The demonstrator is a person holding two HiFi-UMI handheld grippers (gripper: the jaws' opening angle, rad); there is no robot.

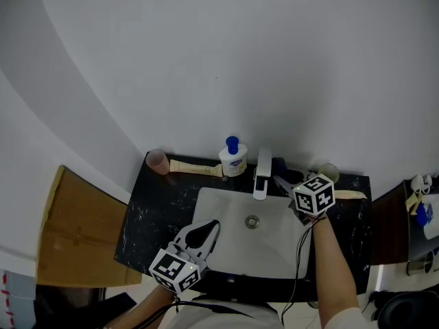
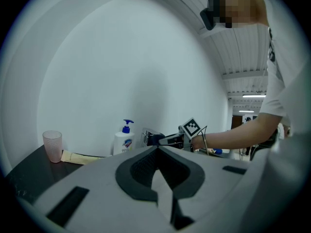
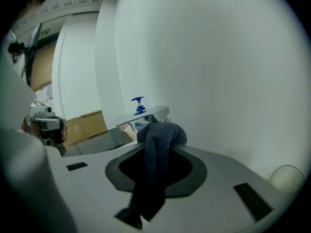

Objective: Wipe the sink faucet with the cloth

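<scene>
- nearest me, the left tool (image 1: 208,230) hangs over the front rim of the white rectangular sink basin (image 1: 226,214). its own view shows the pads met at the tips with nothing between them, so it is clenched and empty.
- it sits well apart from the job, and i judge it plays no part in this step.
- further in, on the basin's right side, the right tool (image 3: 163,130) is clenched on a dark grey-blue cloth (image 3: 154,178). the fabric runs up between the pads and bunches into a rounded wad at the tips.
- that wad points at the flat white and chrome sink faucet (image 1: 261,173), which stands at the middle of the basin's back edge. from above, the tool comes at it from the right, just beside the body.
- in the right gripper view the flat spout (image 3: 146,114) lies just above and beyond the wad. i cannot tell whether cloth and metal actually touch.
- my reading: the wiping stroke is in hand or about to start, on the faucet's right flank.
- the next move calls for pressing the wad onto the faucet and dragging it along spout and body, with the grasp kept firm so the cloth does not slip out.
- beyond, a white pump bottle with a blue cap (image 1: 233,157) stands just left of the faucet on the black marble desk (image 1: 154,208). i should steer the tool clear of it.
</scene>
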